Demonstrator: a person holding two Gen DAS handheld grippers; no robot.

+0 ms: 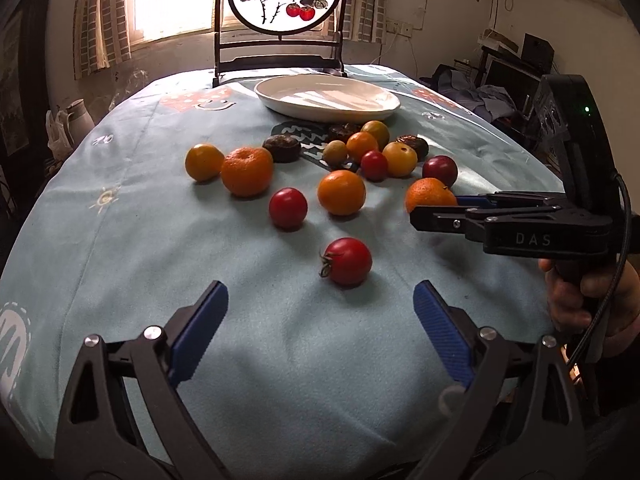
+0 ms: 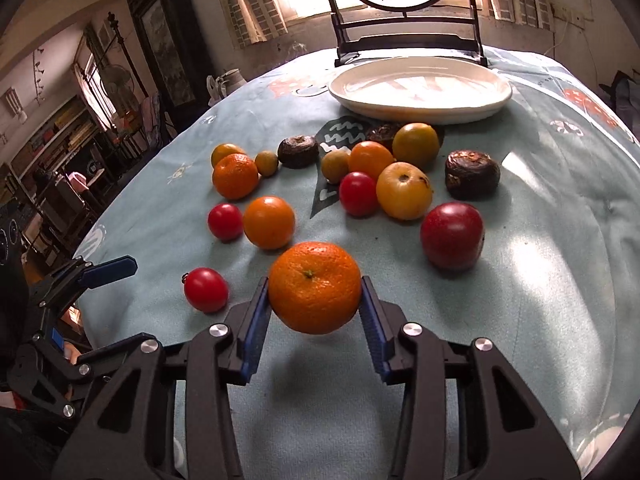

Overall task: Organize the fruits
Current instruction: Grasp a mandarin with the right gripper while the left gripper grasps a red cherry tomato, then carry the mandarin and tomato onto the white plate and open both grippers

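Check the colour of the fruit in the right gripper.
Orange. The mandarin sits between the right gripper's blue pads; clearest in the right wrist view.

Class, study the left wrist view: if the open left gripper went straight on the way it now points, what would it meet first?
Most likely the nearest red tomato, lying just ahead between the lines of the left gripper's fingers; depth is uncertain, and a low path could brush the tablecloth first.
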